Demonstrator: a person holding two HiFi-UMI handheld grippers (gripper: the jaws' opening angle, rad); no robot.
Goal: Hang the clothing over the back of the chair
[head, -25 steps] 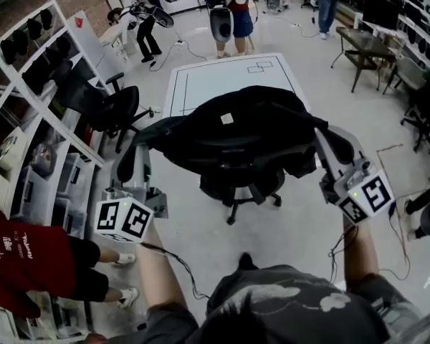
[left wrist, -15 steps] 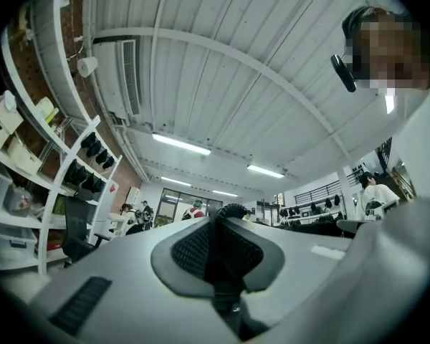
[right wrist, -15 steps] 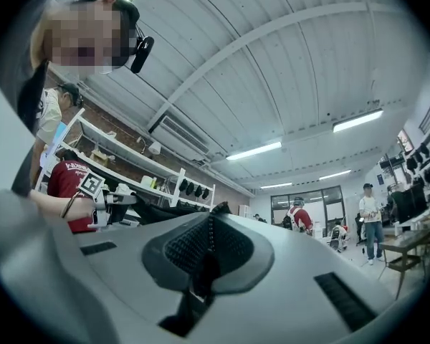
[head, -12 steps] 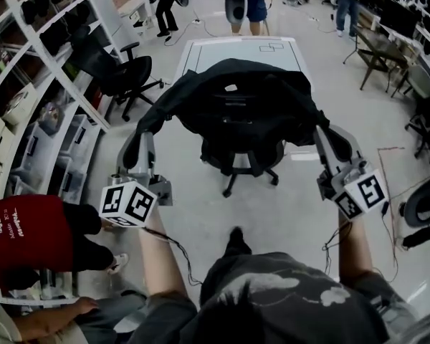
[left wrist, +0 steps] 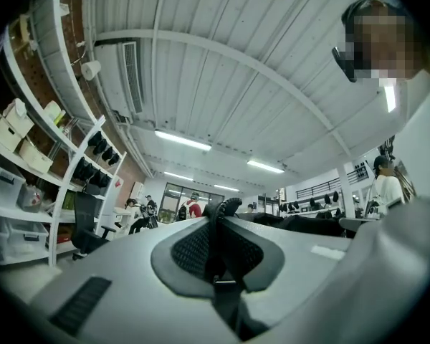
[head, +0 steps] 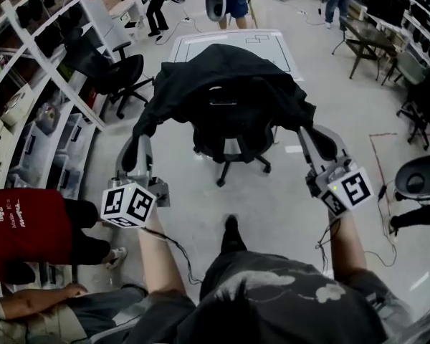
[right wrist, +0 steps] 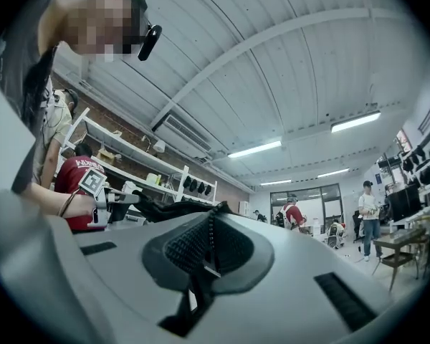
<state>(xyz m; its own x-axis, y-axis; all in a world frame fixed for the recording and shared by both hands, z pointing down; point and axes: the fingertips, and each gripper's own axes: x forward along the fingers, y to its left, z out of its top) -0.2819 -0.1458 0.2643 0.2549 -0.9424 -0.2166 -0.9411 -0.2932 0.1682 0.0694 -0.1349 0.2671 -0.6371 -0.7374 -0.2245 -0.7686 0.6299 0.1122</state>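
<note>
Bright ceiling tube lights; fisheye-warped edges, dark corners.

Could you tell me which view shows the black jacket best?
The head view: the jacket shows spread wide between the left gripper and right gripper. Each gripper view shows only a dark strip beyond its shut jaws.

A white table stands ahead, with shelving and a red-shirted person at left.

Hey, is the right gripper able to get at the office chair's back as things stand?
Probably not directly: the right gripper is shut on the black jacket, which is spread over the office chair, so fabric lies between gripper and back.
</note>
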